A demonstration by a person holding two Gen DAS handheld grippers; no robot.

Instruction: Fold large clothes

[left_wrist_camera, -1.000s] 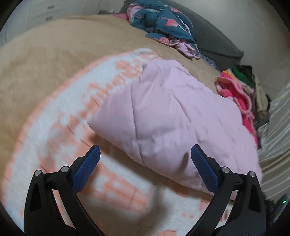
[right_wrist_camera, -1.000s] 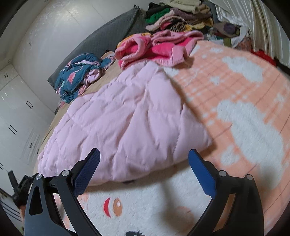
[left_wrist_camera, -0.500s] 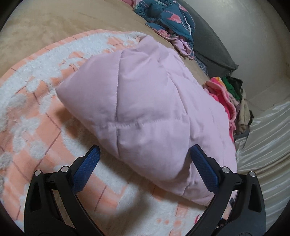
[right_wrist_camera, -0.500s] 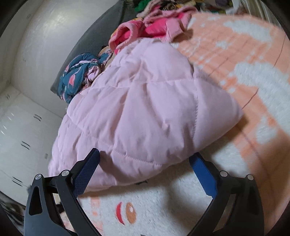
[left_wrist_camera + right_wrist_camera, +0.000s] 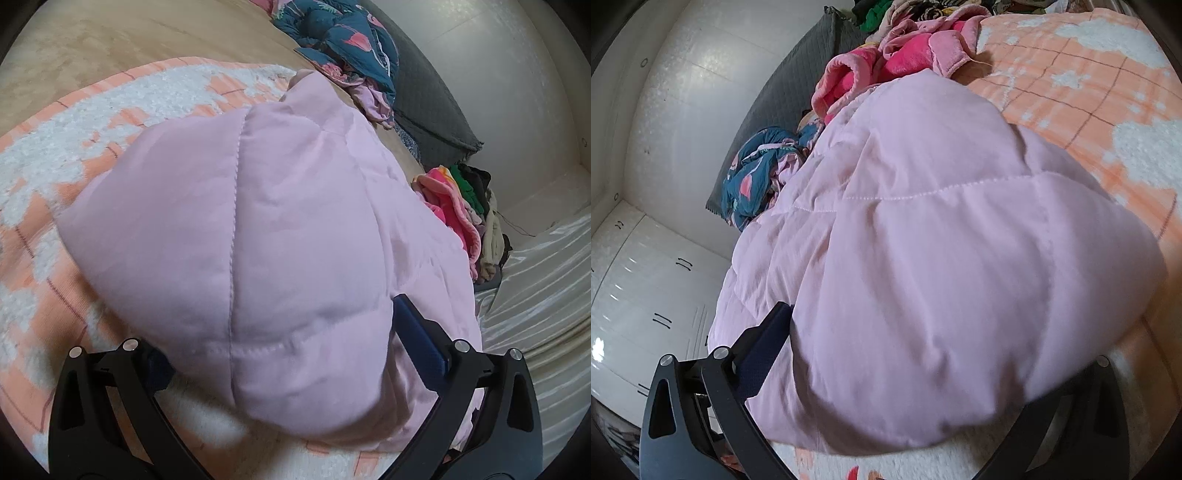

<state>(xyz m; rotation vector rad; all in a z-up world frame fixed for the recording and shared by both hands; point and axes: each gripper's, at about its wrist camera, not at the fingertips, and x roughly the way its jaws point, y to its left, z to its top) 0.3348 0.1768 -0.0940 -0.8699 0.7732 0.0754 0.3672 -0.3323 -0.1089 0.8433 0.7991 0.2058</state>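
Left wrist view: pink quilted coat (image 5: 280,236) is being straddled low by the left gripper (image 5: 295,354), jaws spread. Right gripper (image 5: 923,369), likewise spread, is being held level against its edge.

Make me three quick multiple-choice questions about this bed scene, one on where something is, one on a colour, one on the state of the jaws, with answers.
1. Where does the dark blue patterned garment lie?
A. Between the jaws
B. Past the pink quilted coat, by the grey headboard cushion
C. On the floor

2. What colour is the blanket under the coat?
A. Orange and white
B. Green
C. Black

3. How do the left gripper jaws stand?
A. Shut with nothing between them
B. Out of view
C. Open, astride a coat corner

Answers: 1 B, it lies beyond the coat against the cushion. 2 A, orange checks with fluffy white patches show. 3 C, the blue pads sit wide apart on either side of the fabric.
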